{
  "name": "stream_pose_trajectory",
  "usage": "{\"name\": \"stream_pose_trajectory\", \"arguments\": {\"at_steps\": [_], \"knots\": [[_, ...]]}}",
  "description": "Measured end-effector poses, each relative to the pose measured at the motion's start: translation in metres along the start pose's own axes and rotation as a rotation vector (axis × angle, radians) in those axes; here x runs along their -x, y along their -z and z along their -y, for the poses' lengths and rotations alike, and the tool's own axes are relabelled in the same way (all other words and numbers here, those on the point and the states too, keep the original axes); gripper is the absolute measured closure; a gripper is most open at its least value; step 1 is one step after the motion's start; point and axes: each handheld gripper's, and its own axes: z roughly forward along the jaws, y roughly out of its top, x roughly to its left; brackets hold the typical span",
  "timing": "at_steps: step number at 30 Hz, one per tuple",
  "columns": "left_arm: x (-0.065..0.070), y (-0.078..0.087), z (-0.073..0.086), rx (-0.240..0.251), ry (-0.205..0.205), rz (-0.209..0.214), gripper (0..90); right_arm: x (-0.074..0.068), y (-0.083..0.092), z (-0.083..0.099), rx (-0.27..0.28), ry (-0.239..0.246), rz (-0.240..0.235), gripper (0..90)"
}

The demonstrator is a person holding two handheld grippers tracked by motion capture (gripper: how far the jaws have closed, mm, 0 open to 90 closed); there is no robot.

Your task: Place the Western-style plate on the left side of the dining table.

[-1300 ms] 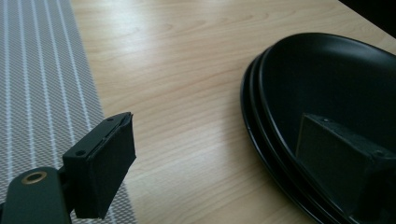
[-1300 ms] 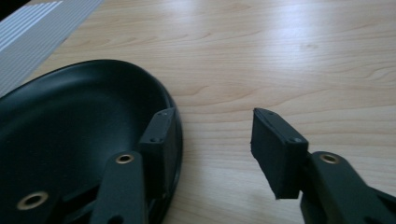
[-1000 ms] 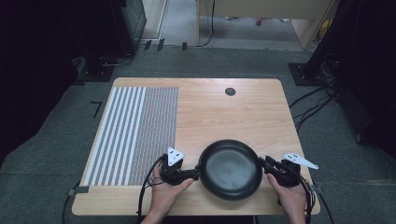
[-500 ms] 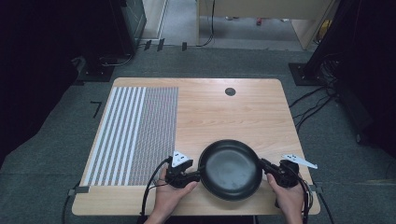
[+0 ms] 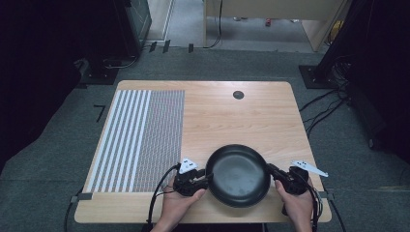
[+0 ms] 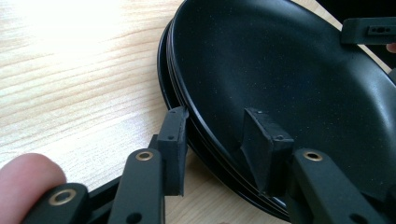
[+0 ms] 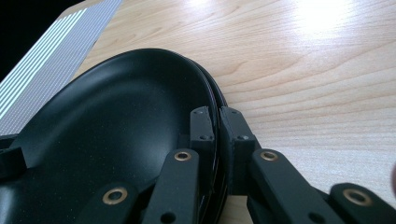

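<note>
Striped mat [image 5: 140, 137] covers the left part of the wooden table [image 5: 232, 121]: broad white stripes at its far left, a finer pattern toward the middle. Small dark round disc [image 5: 238, 94] set in the tabletop near the far edge.

Left hand [image 5: 178, 203] enters from the bottom, holding the left gripper [image 5: 202, 180] at the near edge, just right of the mat. Grey three-cornered plate on top of it; cable loops back toward the table edge. In the left gripper view the jaws of the left gripper [image 6: 217, 140] straddle the rim of the black plates [image 6: 289, 88], one jaw outside and under the rim, the other inside the bowl. A gap shows between the inner jaw and the plate surface, so the jaws stand apart, not clamped.

Black plates [image 5: 238, 175] sit at the near centre-right of the table, between the two grippers. The edge lines in both gripper views suggest a stack of several; exact count cannot be told.

Right hand [image 5: 296, 205] holds the right gripper [image 5: 273, 171] at the plates' right rim. In the right gripper view its jaws [image 7: 218, 126] are pinched tight on the rim of the black plates [image 7: 116, 135], one jaw inside, one outside.
</note>
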Motion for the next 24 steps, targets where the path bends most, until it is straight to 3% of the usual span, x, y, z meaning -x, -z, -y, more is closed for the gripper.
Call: {"name": "stream_pose_trajectory", "arguments": {"at_steps": [7,12,24], "knots": [[-0.003,0.001,-0.001,-0.006,0.030,0.016,63.0,-0.002,-0.002,0.001,0.010,-0.004,0.001,85.1],[-0.005,0.003,-0.003,-0.024,0.055,0.033,64.1,0.000,-0.005,0.002,0.016,-0.033,-0.025,85.2],[-0.008,0.017,-0.008,-0.042,0.062,0.028,65.6,-0.001,-0.013,0.006,-0.005,-0.079,-0.097,84.1]]}}
